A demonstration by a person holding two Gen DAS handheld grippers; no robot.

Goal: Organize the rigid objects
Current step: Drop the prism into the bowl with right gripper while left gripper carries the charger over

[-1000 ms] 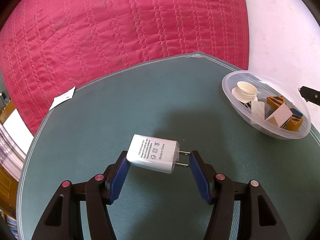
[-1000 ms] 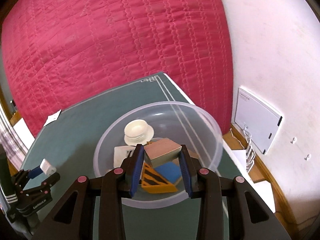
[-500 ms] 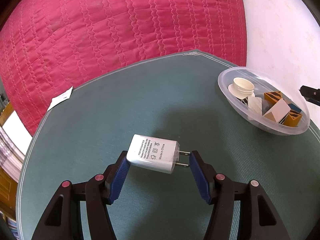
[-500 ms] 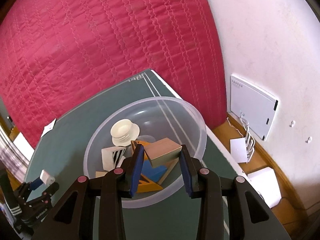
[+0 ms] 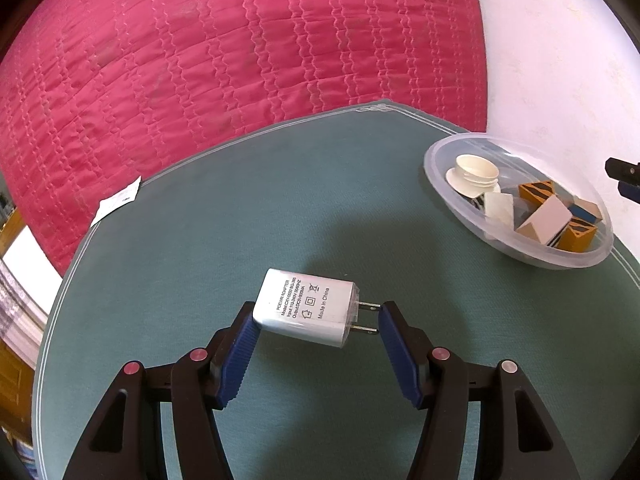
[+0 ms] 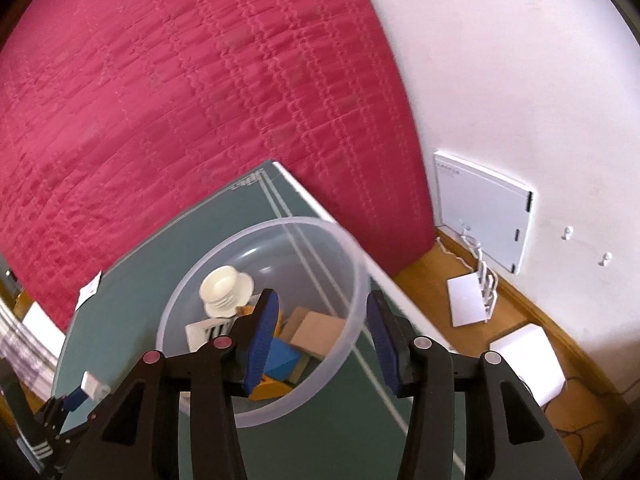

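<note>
Right jaws just opened, empty, over bowl (image 6: 256,412); blocks (image 6: 316,334) inside.

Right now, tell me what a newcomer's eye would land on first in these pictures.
First the big crimson quilted cover, filling the background behind the green mat. Next the white power adapter, clamped end to end in the left tool, held above the mat. Then the clear plastic bowl of coloured blocks at the mat's right edge, with the right tool standing open over it, its jaws having just been opening with nothing between them.
</note>
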